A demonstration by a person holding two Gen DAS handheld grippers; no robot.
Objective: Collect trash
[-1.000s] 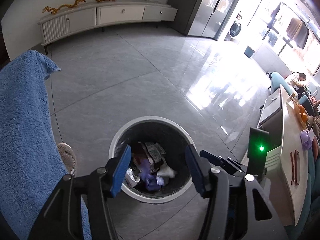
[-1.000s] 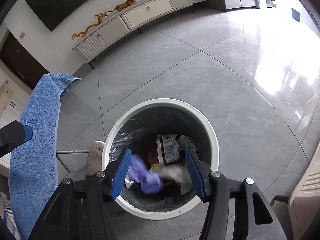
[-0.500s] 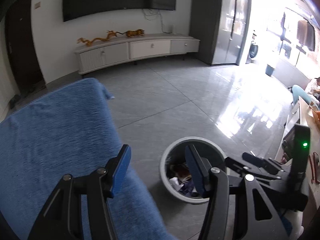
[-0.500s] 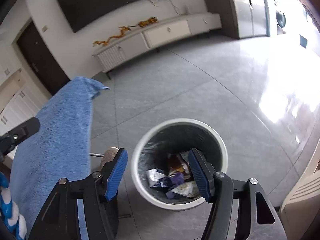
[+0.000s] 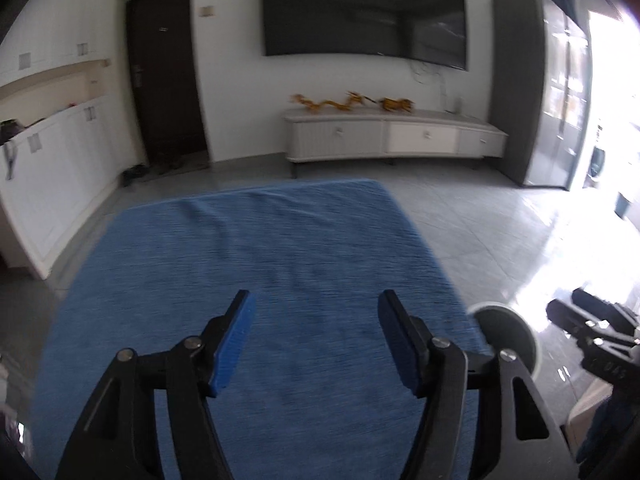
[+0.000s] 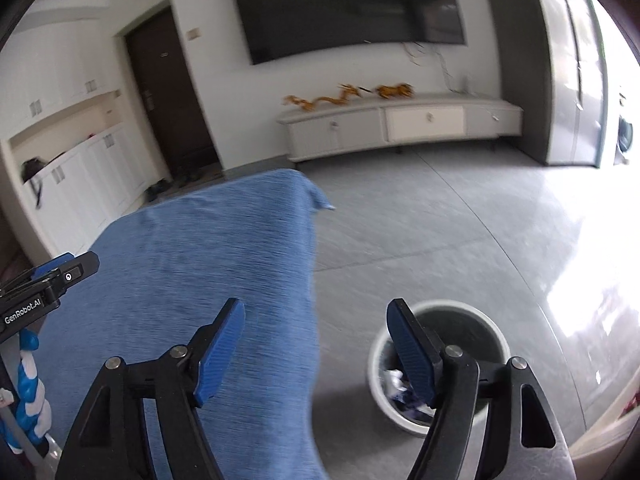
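Within the last second both grippers have swung up and away from the waste bin: a second ago each camera looked straight down into it, and now both look out across the room. That suggests a drop has just finished and the person is turning to look for more trash.

The left gripper (image 5: 314, 336) stands wide open with nothing between its ribbed blue pads, hovering over a blue towel (image 5: 280, 248) that fills the space ahead of and beneath it. The towel is soft and finely ribbed, draped flat with a few shallow wrinkles at its far edge.

The right gripper (image 6: 316, 344) is equally spread and empty. The round white waste bin (image 6: 440, 364) sits just behind its right finger, dark-lined, with crumpled white and purple wrappers (image 6: 400, 388) at the bottom. From the left gripper the bin is only a sliver off to the right, low on the glossy grey tiled floor (image 6: 440, 220).

No loose trash is visible ahead of either tool.
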